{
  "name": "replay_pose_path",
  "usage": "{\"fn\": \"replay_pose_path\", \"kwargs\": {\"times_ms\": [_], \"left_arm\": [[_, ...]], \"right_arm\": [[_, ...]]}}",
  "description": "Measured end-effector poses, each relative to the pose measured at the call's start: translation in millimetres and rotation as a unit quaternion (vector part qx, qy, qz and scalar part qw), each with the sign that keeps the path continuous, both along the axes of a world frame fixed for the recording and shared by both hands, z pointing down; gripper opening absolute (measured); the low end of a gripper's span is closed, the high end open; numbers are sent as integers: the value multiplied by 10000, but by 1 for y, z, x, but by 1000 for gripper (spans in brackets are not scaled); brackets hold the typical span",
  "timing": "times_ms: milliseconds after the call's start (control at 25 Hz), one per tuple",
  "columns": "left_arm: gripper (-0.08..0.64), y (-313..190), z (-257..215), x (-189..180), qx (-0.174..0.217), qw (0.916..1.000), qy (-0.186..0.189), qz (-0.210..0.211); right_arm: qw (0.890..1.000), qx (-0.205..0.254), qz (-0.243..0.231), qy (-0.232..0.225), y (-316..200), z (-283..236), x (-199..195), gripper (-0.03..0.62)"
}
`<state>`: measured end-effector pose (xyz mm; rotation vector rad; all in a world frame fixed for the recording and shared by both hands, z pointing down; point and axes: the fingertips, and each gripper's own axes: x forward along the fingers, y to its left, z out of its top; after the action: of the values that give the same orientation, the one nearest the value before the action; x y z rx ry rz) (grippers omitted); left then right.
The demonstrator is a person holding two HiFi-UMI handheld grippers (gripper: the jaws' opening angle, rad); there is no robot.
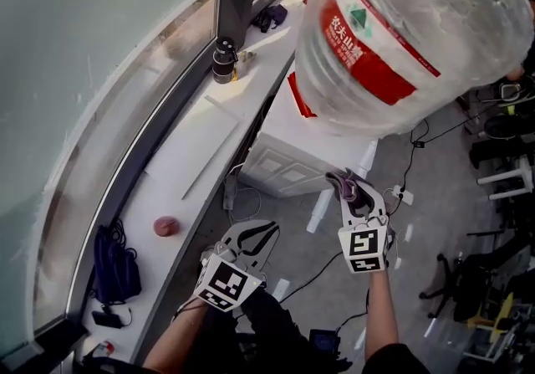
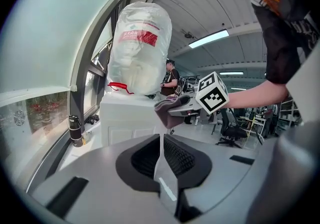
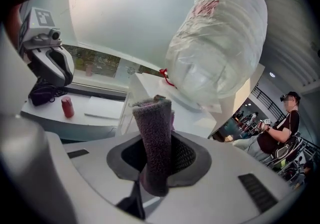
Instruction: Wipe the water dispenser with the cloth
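Bottle (image 1: 393, 29) atop water dispenser (image 1: 288, 165): red label, white characters 农夫山泉, green mark above them; smaller print too fine to read. Clear film wrap blurs rest of bottle; its far end cut off by frame edge. My right gripper (image 1: 349, 190) clenched on purple cloth (image 1: 344, 183), folded into thick strip. Cloth's long axis runs along jaws, free end pointing away at dispenser's front, close to it; can't tell if touching. My left gripper (image 1: 267, 234) pinched together, nothing in it, nearer and to the left.
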<state>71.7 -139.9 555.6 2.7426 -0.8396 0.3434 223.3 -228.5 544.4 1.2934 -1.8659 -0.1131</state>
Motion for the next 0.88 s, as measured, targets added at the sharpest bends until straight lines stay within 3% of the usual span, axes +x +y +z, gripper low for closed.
{"fn": "replay_pose_path", "kwargs": {"times_ms": [440, 880], "left_arm": [[31, -1, 45, -24, -200, 9991, -175, -322], [31, -4, 80, -46, -150, 9971, -224, -708]], "right_arm": [[9989, -443, 113, -100, -15, 122, -13, 100], [9934, -869, 472, 582, -21, 259, -3, 100]]}}
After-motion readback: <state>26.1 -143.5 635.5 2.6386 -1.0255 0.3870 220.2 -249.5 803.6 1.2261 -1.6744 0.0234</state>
